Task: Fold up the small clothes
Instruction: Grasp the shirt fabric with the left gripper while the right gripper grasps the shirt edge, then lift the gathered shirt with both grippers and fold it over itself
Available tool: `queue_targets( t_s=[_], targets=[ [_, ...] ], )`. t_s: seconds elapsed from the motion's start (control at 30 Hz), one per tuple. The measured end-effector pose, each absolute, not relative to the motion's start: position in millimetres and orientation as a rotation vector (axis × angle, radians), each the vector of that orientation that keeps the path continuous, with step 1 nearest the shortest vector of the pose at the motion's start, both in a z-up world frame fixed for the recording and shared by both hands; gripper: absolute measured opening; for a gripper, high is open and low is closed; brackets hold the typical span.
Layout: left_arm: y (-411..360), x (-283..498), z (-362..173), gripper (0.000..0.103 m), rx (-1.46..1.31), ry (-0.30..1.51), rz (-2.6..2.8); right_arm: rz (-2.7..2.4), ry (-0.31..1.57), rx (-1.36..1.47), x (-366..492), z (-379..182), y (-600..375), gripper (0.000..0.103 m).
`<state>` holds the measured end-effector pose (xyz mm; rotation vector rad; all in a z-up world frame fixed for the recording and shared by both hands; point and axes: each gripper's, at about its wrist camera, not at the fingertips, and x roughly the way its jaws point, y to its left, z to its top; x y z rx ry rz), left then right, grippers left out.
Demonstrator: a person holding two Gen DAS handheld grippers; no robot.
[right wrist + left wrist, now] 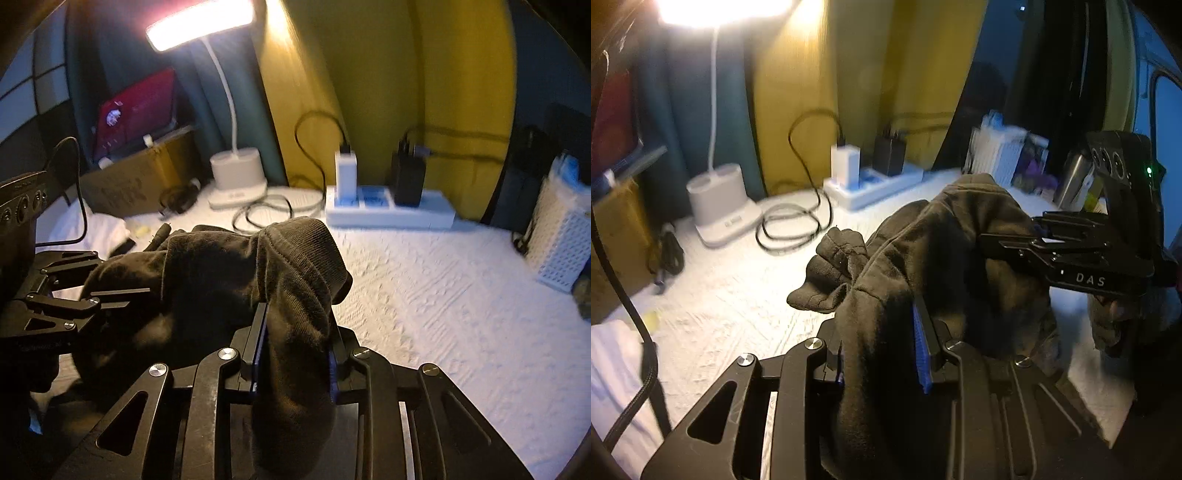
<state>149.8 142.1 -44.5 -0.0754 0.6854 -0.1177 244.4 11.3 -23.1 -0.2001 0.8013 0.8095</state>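
The dark garment (945, 258) hangs bunched between the two grippers, lifted clear of the white textured worktop (731, 295) at its upper part, though whether its lower folds touch the surface cannot be told from either view. It is a soft, brownish-black knit with a ribbed cuff or hem (303, 251) standing up in the right wrist view, and a small puckered end (834, 254) with visible stitching flopping out toward the lamp side. The left gripper (882, 354) has its fingers pinching a thick fold of the cloth, the blue pad (921, 350) pressed against the fabric; the right gripper (295, 347) likewise has its fingers closed on a gathered bundle that fills the gap between them. Gripping it at two separate points looks meant to let the piece be pulled apart and spread flat before any fold is made; as it is, it is crumpled and no clean edge shows. Further back stand a white desk lamp (236, 173) casting strong light, a coiled black cable (790, 229), a white power strip (391, 214) with chargers plugged in, and a white perforated basket (561, 236) at the right edge.
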Motion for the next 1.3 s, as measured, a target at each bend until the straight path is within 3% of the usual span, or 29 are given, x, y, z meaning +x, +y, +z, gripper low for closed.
queue_targets(
  t_s=[0.7,1.3],
  targets=[
    [133,27,54,0.024,-0.057,0.389,-0.086,0.867,0.430,-0.173,118,121,-13,0.025],
    [150,-80,108,0.024,0.008,0.252,0.080,1.088,0.252,-0.150,28,185,13,0.025]
  ],
)
